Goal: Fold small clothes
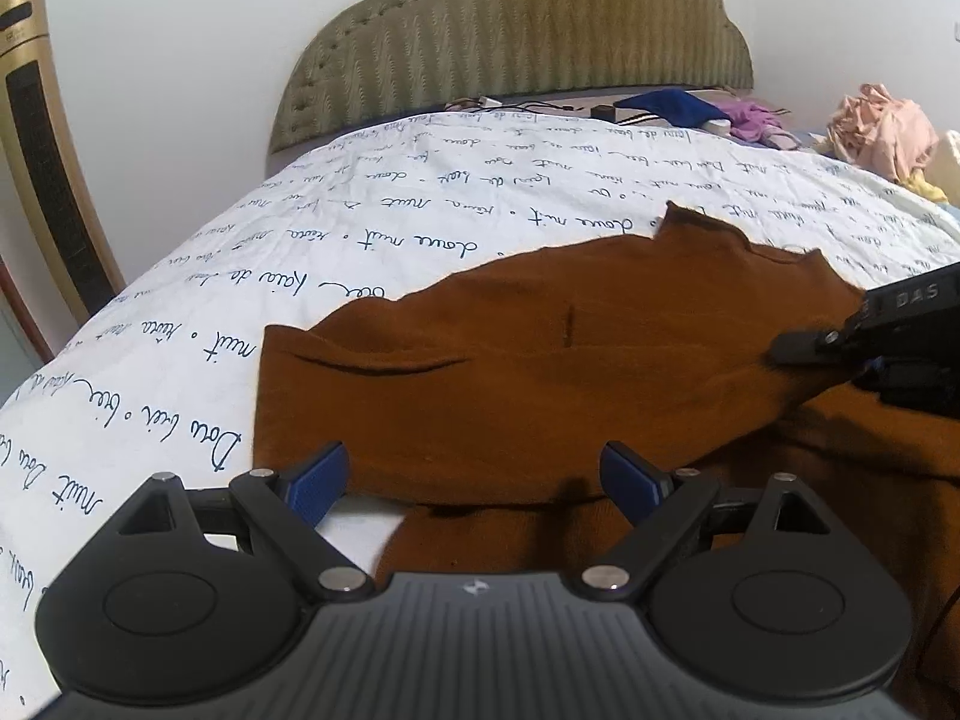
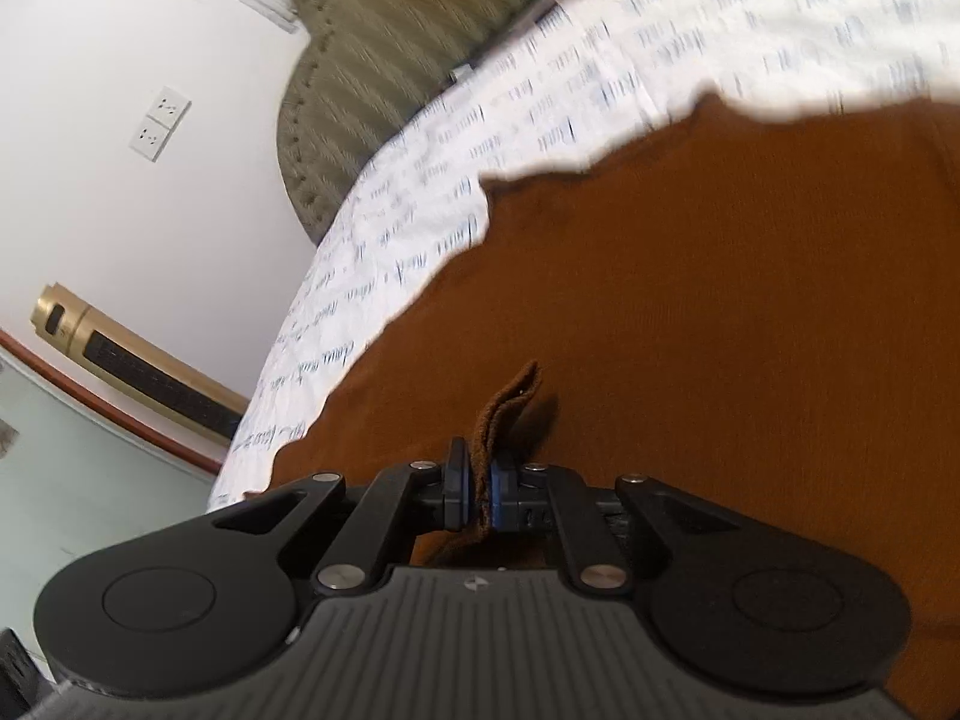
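A brown garment lies on the white bedsheet with blue handwriting, its near part doubled over itself. My left gripper is open, its blue pads on either side of the garment's near folded edge, holding nothing. My right gripper is shut on an edge of the brown garment, with a strip of the cloth sticking up between its pads. In the left wrist view the right gripper comes in from the right and pinches the cloth there. The right wrist view is tilted and blurred.
A green padded headboard stands at the far end of the bed. A blue cloth, purple clothes and a pink pile lie at the far right. A gold tower appliance stands left of the bed.
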`<state>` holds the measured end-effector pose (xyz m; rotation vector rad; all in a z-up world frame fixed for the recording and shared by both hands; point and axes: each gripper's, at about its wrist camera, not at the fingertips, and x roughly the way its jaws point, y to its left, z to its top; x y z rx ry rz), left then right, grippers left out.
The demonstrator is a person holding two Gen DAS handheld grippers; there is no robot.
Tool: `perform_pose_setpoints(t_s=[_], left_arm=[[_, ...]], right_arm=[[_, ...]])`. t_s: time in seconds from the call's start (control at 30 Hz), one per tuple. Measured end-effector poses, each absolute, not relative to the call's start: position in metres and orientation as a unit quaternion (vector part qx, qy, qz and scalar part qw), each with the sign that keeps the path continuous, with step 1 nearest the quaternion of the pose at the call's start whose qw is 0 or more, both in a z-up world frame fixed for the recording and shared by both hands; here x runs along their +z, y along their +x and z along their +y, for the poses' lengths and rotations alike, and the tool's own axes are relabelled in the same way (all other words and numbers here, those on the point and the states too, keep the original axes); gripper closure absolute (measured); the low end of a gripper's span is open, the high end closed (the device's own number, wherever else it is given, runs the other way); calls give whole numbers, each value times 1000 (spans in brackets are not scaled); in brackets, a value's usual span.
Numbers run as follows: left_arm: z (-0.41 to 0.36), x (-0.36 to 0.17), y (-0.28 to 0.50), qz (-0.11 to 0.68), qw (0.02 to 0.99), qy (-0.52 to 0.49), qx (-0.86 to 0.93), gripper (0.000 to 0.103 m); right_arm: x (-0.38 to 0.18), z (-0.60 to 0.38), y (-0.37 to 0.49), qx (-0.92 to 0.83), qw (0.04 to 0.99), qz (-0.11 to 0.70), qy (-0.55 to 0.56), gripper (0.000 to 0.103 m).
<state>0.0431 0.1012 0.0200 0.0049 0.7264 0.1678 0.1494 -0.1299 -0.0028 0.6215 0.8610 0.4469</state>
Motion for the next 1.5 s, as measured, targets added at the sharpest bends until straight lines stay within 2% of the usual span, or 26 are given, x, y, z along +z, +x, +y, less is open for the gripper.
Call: perform_pose_setpoints(t_s=[0.13,0.3,0.77,1.4,1.5], left_arm=[[102,22,54,360,929,-2,83,12],[105,23,59,367,926,-21,84,12],[99,13,64,381,921,-6,83,12],[103,6,61,390,917,-9,87,12],[103,8,59,388,918,-9,84,12]], right_arm=[[16,-137,155,195,867,379,257,91],[24,-160,157,163,883,351,264,91],[14,-222,144,74,907,312,273,91],[-4,-277,119,2,912,297,282,91],[-9,-280,119,18,898,312,310,85]])
